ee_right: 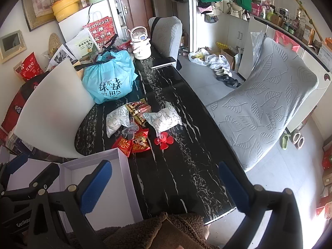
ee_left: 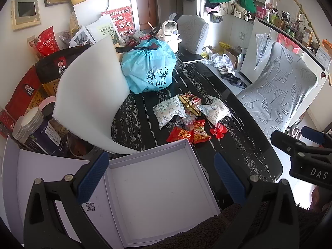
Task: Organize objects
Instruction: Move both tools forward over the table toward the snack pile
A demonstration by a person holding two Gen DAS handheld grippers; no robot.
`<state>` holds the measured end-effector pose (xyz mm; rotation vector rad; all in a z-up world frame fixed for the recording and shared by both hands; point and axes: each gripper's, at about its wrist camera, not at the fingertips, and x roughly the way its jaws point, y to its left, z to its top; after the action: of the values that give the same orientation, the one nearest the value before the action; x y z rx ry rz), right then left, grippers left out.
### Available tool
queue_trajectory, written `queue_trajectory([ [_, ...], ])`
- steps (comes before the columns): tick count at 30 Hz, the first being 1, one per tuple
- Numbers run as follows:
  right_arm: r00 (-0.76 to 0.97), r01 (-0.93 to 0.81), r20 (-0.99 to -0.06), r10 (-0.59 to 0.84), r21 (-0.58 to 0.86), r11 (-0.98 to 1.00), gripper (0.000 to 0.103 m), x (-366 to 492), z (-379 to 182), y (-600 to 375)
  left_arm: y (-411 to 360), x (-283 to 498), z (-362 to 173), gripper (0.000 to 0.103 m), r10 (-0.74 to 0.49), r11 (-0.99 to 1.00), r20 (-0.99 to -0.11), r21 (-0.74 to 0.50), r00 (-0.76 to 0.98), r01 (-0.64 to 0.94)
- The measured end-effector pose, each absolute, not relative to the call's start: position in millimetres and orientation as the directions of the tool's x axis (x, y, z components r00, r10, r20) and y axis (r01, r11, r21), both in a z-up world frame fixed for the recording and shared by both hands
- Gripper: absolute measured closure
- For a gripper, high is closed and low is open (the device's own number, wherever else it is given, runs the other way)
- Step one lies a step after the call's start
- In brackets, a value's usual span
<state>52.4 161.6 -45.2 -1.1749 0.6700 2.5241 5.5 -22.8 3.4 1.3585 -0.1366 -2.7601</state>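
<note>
**Both hand-held grippers released, snack pile ahead**

Left hand-held gripper (ee_left: 161, 178) hovered spread over the white box (ee_left: 157, 197); the right hand-held gripper (ee_right: 166, 184), also released, hung over bare desk (ee_right: 186, 176). Snack packets (ee_right: 141, 124) lay clustered straight ahead, beyond the box's far corner, seemingly nearer the right: two pale pillow packs, gold and red wrappers.

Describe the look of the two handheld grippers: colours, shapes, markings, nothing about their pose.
The left gripper has a black plastic frame with triangular cut-outs, silver round pivot bolts, and two fingers faced with blue textured pads. The right gripper is built the same: black frame, silver bolts, blue pads. Seen from the other camera, their bodies carry white lettering, "DAS" on the right one and "GenRobo" on the left one.
</note>
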Motion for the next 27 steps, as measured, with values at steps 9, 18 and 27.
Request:
queue_trajectory([
  [9, -0.627, -0.431, -0.777, 0.055, 0.288, -0.855, 0.0, 53.6, -43.7, 161.7, -22.3, 5.2, 2.8, 0.001, -0.092, -0.994, -0.788, 0.111, -0.609, 0.006],
  [18, -0.622, -0.436, -0.781, 0.056, 0.286, -0.853, 0.0, 53.6, -42.2, 162.2, -22.5, 5.4, 3.9, 0.001, -0.088, -0.991, -0.782, 0.134, -0.617, -0.028],
  [27, -0.61, -0.455, -0.79, 0.068, 0.279, -0.846, 0.0, 56.3, -43.0, 161.3, -21.2, 7.3, 4.5, 0.001, -0.069, -0.969, -0.766, 0.204, -0.639, -0.139],
])
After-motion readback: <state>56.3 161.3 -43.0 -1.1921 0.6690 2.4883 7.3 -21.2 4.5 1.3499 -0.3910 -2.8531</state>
